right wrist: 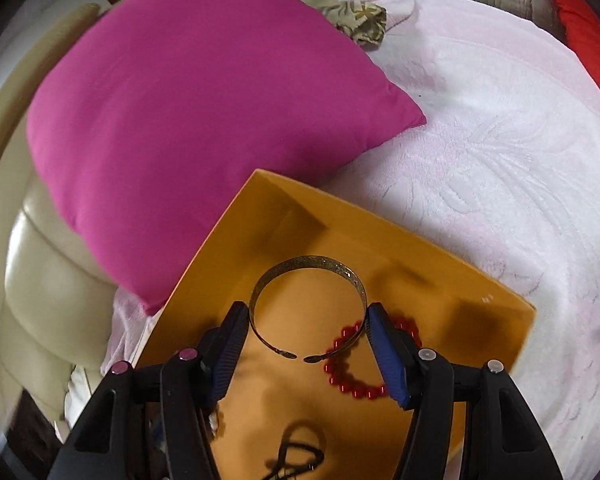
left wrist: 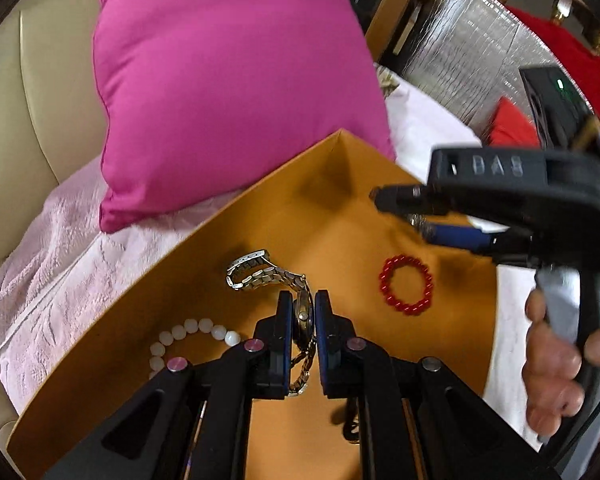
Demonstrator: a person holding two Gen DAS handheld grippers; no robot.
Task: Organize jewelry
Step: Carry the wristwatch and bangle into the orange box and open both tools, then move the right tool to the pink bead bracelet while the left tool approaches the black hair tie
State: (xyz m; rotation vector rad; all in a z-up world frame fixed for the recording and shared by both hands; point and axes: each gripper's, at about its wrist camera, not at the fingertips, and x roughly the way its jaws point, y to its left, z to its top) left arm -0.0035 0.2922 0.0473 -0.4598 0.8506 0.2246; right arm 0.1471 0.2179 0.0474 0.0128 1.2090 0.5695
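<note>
In the left wrist view, the left claw [left wrist: 303, 312] was clenched on a metal wristwatch [left wrist: 302, 314]; the watch case sat between the two blue pads, and its steel band [left wrist: 256, 270] hung forward and curled over the floor of an orange tray [left wrist: 204, 236]. A white bead bracelet [left wrist: 188, 334] lay in the tray just left of the claw, partly hidden behind the claw's arm. A red bead bracelet [left wrist: 406, 284] lay flat in the tray to the right, well apart from the watch. Above it came the right claw [left wrist: 384, 200], seen from the side and blurred, with a person's hand [left wrist: 556, 360] around its handle at the right edge. The tray rested on a pale pink blanket [left wrist: 52, 280], and a magenta pillow [left wrist: 228, 88] lay behind the tray, touching its far corner.

In the right wrist view, the right claw [right wrist: 306, 332] held a thin brass cuff bangle [right wrist: 308, 304] between its blue pads. The jaws stood wide, both pads lay against the sides of the ring, and the gap of the bangle faced the camera. The bangle was above the tray [right wrist: 500, 308], and the red bead bracelet [right wrist: 360, 364] lay below it, partly behind the right pad. A dark cord [right wrist: 296, 456], blurred, lay in the tray near the bottom edge. The pillow [right wrist: 204, 120] was beyond the tray on the left, and the blanket [right wrist: 500, 160] spread out on the right.
</note>
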